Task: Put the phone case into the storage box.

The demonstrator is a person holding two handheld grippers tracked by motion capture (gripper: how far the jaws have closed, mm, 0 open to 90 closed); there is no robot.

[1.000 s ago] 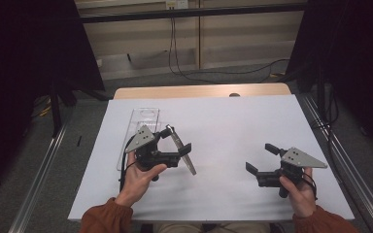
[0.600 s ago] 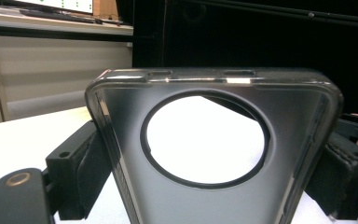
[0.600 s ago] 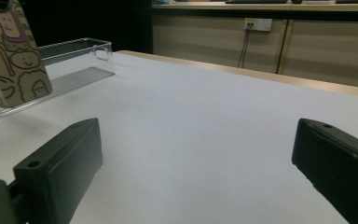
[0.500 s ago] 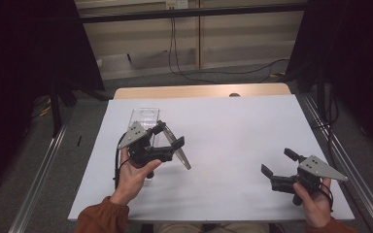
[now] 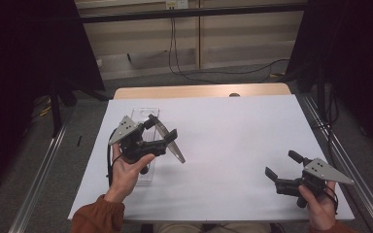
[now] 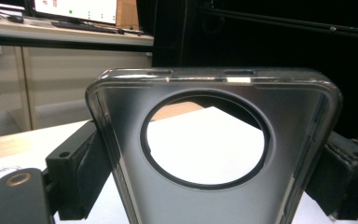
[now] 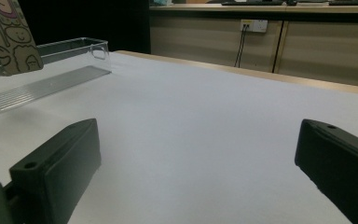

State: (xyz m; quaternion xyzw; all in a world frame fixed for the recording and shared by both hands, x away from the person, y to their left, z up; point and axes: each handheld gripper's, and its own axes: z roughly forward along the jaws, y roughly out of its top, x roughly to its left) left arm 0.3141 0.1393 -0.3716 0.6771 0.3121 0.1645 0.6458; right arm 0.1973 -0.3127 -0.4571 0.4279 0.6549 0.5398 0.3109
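A translucent grey phone case (image 5: 171, 144) with a big round camera hole is clamped across its width by my left gripper (image 5: 162, 127), held tilted above the left part of the white table (image 5: 233, 126). In the left gripper view the case (image 6: 298, 121) stands upright between the black pads (image 6: 81, 177). My right gripper (image 5: 282, 165) is open and holds nothing, low over the table's front right. In the right gripper view its jaws (image 7: 191, 168) stand wide apart over bare white surface, and the case's cartoon-printed side (image 7: 9, 37) shows at the far left.
A clear plastic tray (image 5: 141, 114) lies on the table under the left hand; it is also in the right gripper view (image 7: 74, 46). Cables hang at the back wall (image 5: 175, 53). Metal rails (image 5: 39, 189) run along both table sides.
The left gripper has lifted the phone case slightly and drawn it back-left. The right gripper has moved right and nearer the front edge, still open.
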